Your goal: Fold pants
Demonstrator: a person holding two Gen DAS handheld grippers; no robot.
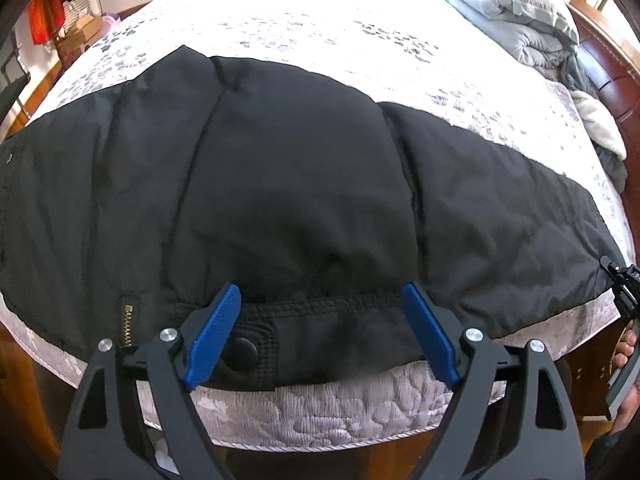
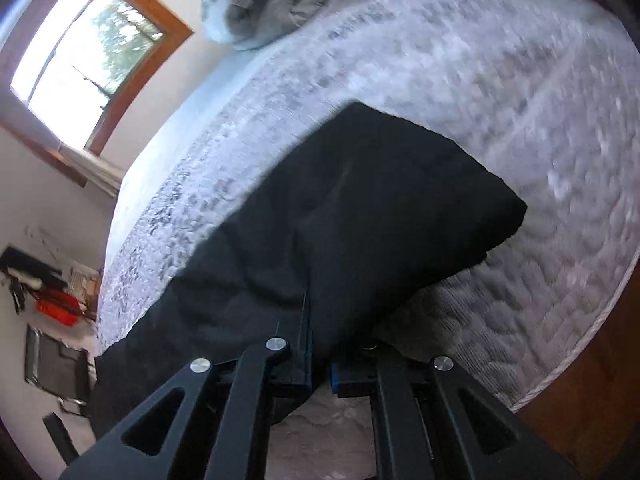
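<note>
Black padded pants [image 1: 280,184] lie across the near edge of the bed, waistband with a snap button [image 1: 242,349] toward me. My left gripper [image 1: 320,332] is open, its blue pads either side of the waistband. My right gripper [image 2: 320,360] is shut on the edge of the pants [image 2: 360,208], which drape from it onto the mattress; that view is blurred. The right gripper also shows at the far right of the left wrist view [image 1: 622,280].
The bed [image 1: 320,412] has a white patterned quilted cover. Grey bedding [image 1: 520,12] is piled at the far right by the wooden headboard [image 1: 608,64]. A window [image 2: 80,56] and cluttered furniture [image 2: 52,300] stand beyond the bed.
</note>
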